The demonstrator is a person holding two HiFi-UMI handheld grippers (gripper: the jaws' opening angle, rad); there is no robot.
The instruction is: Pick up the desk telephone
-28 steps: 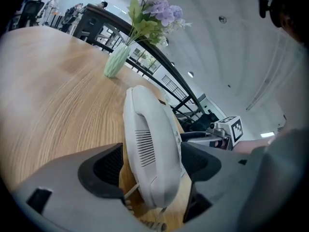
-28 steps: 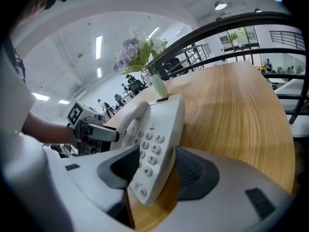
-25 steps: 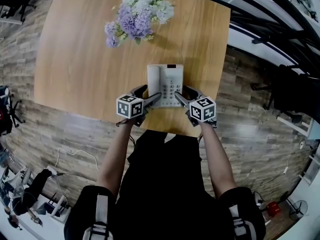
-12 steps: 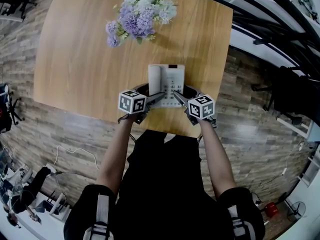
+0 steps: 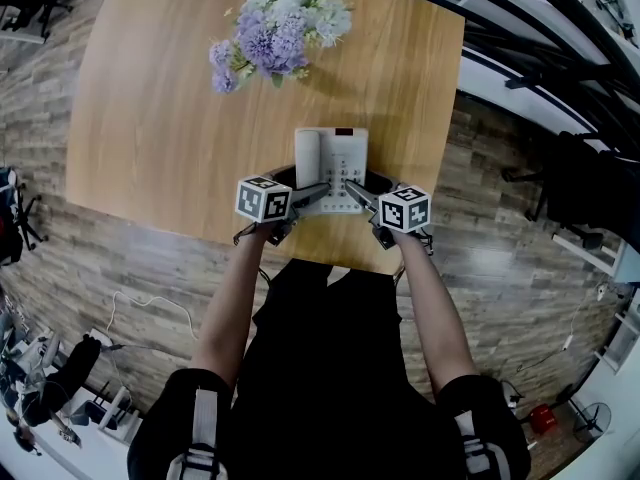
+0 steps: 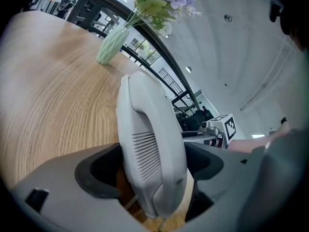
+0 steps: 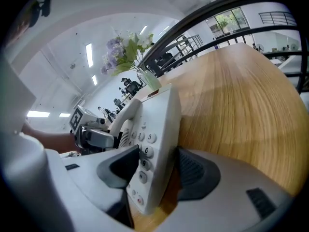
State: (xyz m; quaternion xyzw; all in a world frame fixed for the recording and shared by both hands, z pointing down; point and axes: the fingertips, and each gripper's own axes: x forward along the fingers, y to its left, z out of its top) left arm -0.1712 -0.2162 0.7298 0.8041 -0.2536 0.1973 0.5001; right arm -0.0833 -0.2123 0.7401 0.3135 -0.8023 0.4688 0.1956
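- A pale green vase [image 6: 112, 45] stands upright near the far edge of the tabletop [image 5: 150, 118]. It holds a bunch of lilac and white flowers [image 5: 280, 28] with green leaves, which spread wide over its mouth.
- From the head view the blooms cover the vase; only the gripper views show its ribbed, tapering body.
- The desk telephone [image 5: 331, 158] lies flat on the tabletop near the edge closest to the person, well apart from the vase and roughly in line with it.
- It is a white, rectangular set. The handset [image 6: 152, 149] rests in its cradle along the left side, and the keypad [image 7: 145, 144] of round grey-white buttons fills the right side.
- A small dark window sits at the top edge of the set, and slotted vents mark the near end of the handset.
- The left gripper [image 5: 310, 196] reaches in from the near left. Its jaws are opening, wide apart, with the near end of the handset between them.
- The right gripper [image 5: 355, 194] reaches in from the near right. Its jaws are closed on the telephone's right-hand edge, one pad lying on the keypad face by the number buttons and the other against the outer side of the casing.
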